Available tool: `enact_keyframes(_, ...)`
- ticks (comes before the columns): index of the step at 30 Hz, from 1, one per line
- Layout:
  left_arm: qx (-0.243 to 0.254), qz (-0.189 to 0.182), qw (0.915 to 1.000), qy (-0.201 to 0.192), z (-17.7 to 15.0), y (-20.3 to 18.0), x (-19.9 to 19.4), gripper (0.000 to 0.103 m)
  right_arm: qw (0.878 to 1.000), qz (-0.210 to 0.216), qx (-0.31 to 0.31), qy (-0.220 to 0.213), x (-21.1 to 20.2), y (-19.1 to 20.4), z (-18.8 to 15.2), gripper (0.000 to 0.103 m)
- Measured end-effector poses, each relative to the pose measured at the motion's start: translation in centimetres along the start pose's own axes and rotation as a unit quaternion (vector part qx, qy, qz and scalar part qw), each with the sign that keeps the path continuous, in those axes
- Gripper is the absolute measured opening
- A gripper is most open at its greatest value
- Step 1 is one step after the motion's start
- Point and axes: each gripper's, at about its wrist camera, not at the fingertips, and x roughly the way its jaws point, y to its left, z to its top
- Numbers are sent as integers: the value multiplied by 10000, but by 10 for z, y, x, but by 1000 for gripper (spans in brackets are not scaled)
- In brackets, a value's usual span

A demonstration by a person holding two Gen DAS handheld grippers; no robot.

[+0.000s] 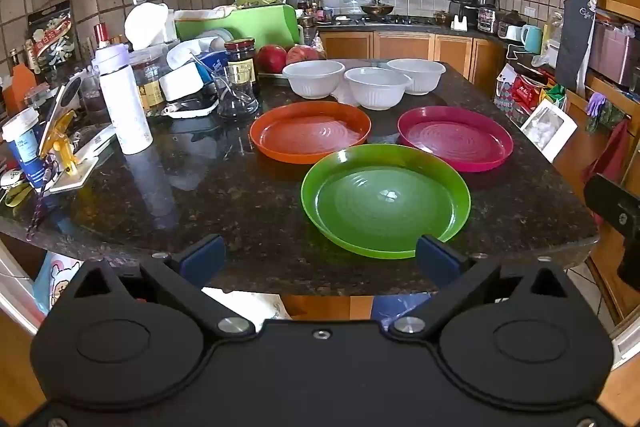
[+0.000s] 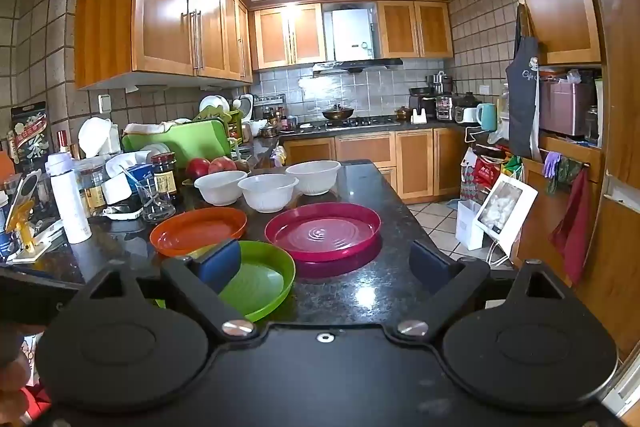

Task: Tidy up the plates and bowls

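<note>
Nothing is gathered yet: the work stands at its opening, before any first pick. Three plates lie apart on the dark stone counter [image 1: 208, 187]: the green plate [image 1: 386, 201] nearest the front edge, the orange plate [image 1: 310, 131] behind it to the left, the magenta plate [image 1: 455, 138] behind to the right. Behind them three white bowls [image 1: 378, 87] stand in a row, close together, mouths up. The left gripper [image 1: 322, 259] hangs just off the counter's front edge with its tongs spread wide and empty; the right gripper [image 2: 326, 261] is likewise wide and empty, aimed toward the magenta plate. The next move probably calls for closing on one plate's rim and stacking it on another. Being round, the plates have no long axis; all lie flat, hollows facing up
</note>
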Motion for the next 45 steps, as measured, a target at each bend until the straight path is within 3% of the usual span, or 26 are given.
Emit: enact_keyframes(45,-2,-45,9999,91,4,2,2,100,9998,124,-119,26,-1,2,3,96)
